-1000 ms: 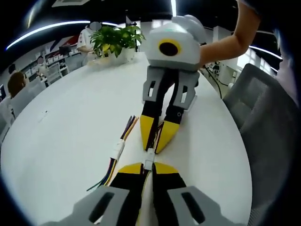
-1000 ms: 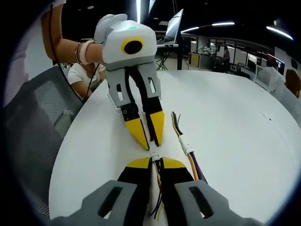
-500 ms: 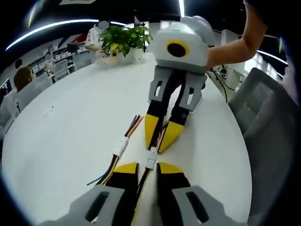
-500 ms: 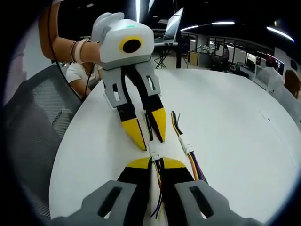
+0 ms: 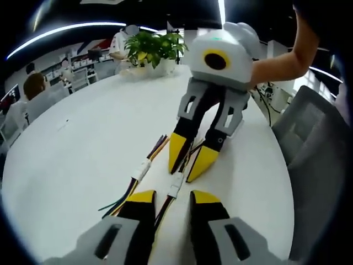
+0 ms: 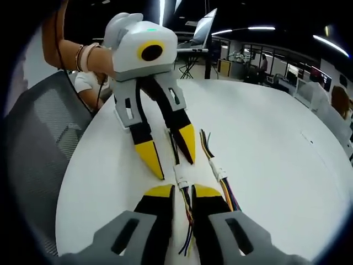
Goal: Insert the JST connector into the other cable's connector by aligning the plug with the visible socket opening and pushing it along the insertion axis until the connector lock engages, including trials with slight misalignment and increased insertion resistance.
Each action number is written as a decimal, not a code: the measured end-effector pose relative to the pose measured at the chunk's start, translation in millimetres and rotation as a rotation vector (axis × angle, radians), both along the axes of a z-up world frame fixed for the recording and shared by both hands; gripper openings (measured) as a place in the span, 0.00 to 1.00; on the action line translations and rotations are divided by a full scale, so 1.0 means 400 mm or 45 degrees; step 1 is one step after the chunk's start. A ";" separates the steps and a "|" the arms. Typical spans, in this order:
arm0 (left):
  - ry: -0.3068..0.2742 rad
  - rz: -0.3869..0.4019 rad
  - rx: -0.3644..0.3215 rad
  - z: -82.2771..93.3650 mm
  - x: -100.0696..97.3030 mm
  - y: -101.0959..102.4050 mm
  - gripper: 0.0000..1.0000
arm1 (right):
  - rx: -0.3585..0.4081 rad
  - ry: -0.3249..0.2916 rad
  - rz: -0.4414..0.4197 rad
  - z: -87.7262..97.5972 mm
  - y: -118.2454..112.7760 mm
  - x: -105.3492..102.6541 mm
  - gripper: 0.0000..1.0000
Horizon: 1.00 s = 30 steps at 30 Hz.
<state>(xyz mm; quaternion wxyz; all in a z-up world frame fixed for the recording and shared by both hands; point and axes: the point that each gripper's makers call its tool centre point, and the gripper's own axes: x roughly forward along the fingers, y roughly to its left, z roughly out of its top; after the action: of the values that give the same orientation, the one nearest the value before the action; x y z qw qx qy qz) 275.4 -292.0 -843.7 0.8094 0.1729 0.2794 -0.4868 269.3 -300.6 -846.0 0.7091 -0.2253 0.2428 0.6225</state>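
While your left gripper (image 5: 167, 200) sits spread in the left gripper view, the mated connector (image 5: 175, 184) lies on the table (image 5: 71, 160) at 12 o'clock of its tips, untouched. Right gripper (image 5: 190, 163) opposite looks parted too, wires btwn its jaws. A spare cable (image 5: 141, 170) rests at 10 o'clock.

Right gripper view: your right gripper (image 6: 182, 193) straddles the wires w/ a narrow gap, connector (image 6: 181, 179) just ahead at 12. Left gripper (image 6: 170, 160) wide apart. Check the lock's seated w/ a gentle axial tug, no twisting.
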 end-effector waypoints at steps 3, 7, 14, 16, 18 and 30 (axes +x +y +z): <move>0.003 0.014 -0.010 0.002 -0.001 -0.001 0.20 | -0.006 -0.002 -0.025 0.000 -0.005 0.007 0.16; 0.024 0.038 -0.042 -0.001 0.004 -0.002 0.22 | -0.012 -0.005 -0.035 -0.002 -0.009 0.010 0.19; 0.023 0.065 -0.041 -0.001 0.008 0.001 0.22 | -0.020 -0.003 -0.085 -0.005 -0.023 0.012 0.21; 0.040 0.086 -0.059 0.000 0.010 0.002 0.22 | -0.020 -0.007 -0.096 -0.006 -0.026 0.012 0.21; 0.041 0.092 -0.056 0.000 0.011 0.004 0.22 | -0.022 -0.005 -0.106 -0.007 -0.029 0.011 0.21; 0.040 0.107 -0.011 0.000 -0.005 0.015 0.25 | -0.034 -0.022 -0.153 0.000 -0.038 0.008 0.26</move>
<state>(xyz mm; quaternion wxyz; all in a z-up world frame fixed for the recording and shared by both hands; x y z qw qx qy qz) 273.2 -286.2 -843.8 0.8253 0.1498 0.2970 -0.4563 272.7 -315.9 -846.0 0.7442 -0.2253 0.2580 0.5735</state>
